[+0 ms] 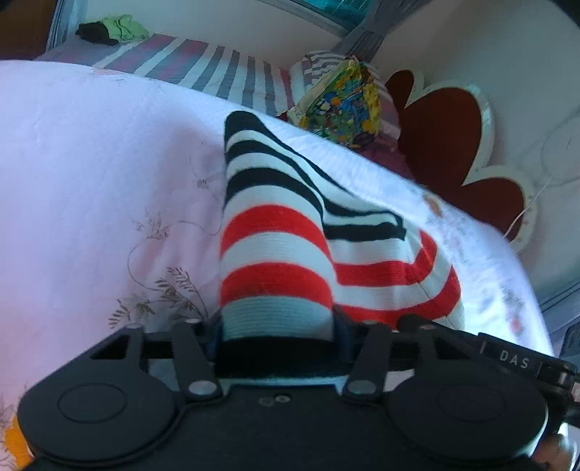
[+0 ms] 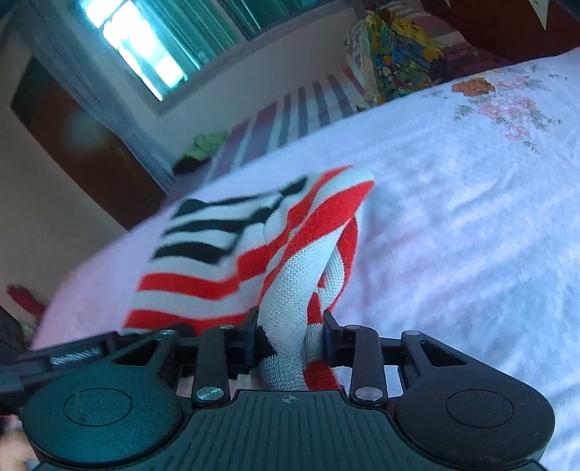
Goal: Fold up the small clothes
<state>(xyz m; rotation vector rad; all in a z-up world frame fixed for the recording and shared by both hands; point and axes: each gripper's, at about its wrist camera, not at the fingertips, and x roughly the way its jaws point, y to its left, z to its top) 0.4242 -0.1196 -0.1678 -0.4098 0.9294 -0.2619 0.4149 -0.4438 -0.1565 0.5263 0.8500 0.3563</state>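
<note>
A small knit garment with red, white and navy stripes (image 1: 275, 232) lies on the pale floral bedspread (image 1: 90, 181). My left gripper (image 1: 277, 326) is shut on one striped edge of it, the fabric rising between the jaws. My right gripper (image 2: 290, 329) is shut on a bunched red and white part of the same garment (image 2: 253, 246), which is lifted and twisted above the bedspread (image 2: 453, 217). The fingertips are hidden by cloth in both views.
A striped sheet (image 1: 217, 69) lies beyond the bedspread. A colourful bundle (image 1: 340, 101) sits by the red headboard (image 1: 446, 145). Green and black clothes (image 1: 112, 29) lie at the far corner. A window (image 2: 145, 47) and a brown door (image 2: 83, 155) stand behind.
</note>
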